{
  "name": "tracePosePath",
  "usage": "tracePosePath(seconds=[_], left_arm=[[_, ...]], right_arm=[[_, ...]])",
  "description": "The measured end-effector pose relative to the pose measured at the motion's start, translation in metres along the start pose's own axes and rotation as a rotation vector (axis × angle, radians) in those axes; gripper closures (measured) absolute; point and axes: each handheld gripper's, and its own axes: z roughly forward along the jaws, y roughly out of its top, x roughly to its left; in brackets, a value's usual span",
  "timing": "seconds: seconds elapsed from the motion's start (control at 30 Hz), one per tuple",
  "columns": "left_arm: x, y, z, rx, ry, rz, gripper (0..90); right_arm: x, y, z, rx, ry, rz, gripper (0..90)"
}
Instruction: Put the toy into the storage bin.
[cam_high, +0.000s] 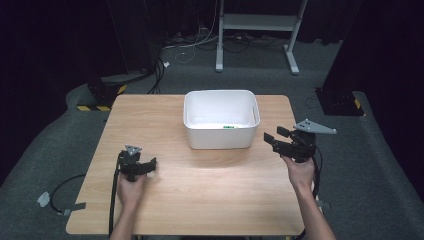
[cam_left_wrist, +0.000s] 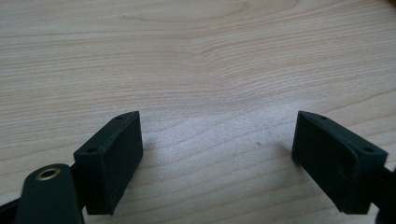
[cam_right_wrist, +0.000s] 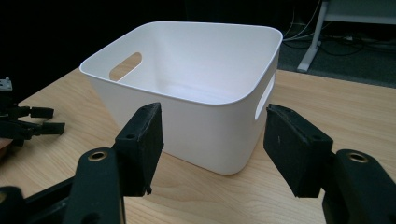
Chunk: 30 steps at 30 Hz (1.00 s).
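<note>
A white plastic bin (cam_high: 221, 102) with handle slots stands at the far middle of the wooden table (cam_high: 200, 195). A small green thing (cam_high: 228, 127) lies on its floor by the near wall. My left gripper (cam_high: 150, 164) rests low at the near left, held in a hand, its jaws wide apart over bare wood (cam_left_wrist: 217, 154). My right gripper (cam_high: 274, 135) hovers just right of the bin and points at it. In the right gripper view its jaws (cam_right_wrist: 212, 144) stand apart with nothing between them, the bin's (cam_right_wrist: 201, 93) near corner just beyond.
Cables trail from both grippers off the table's near edge. Beyond the table lie a grey carpet, black stands with yellow-striped bases (cam_high: 95, 102) and a white frame's legs (cam_high: 257, 30). The left gripper (cam_right_wrist: 28, 123) appears far left in the right gripper view.
</note>
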Motion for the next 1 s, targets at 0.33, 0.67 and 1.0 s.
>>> tracePosePath(seconds=[0.33, 0.67, 1.0], left_arm=[[0.0, 0.0, 0.0, 0.0, 0.0, 0.0, 16.6], [0.0, 0.0, 0.0, 0.0, 0.0, 0.001, 16.6], [0.0, 0.0, 0.0, -0.001, -0.001, 0.0, 16.6]], right_arm=[[0.003, -0.01, -0.001, 0.005, 0.003, 0.0, 37.8], [0.005, -0.02, -0.003, -0.003, 0.003, 0.011, 37.7], [0.007, -0.031, 0.001, 0.001, 0.008, 0.018, 37.5]])
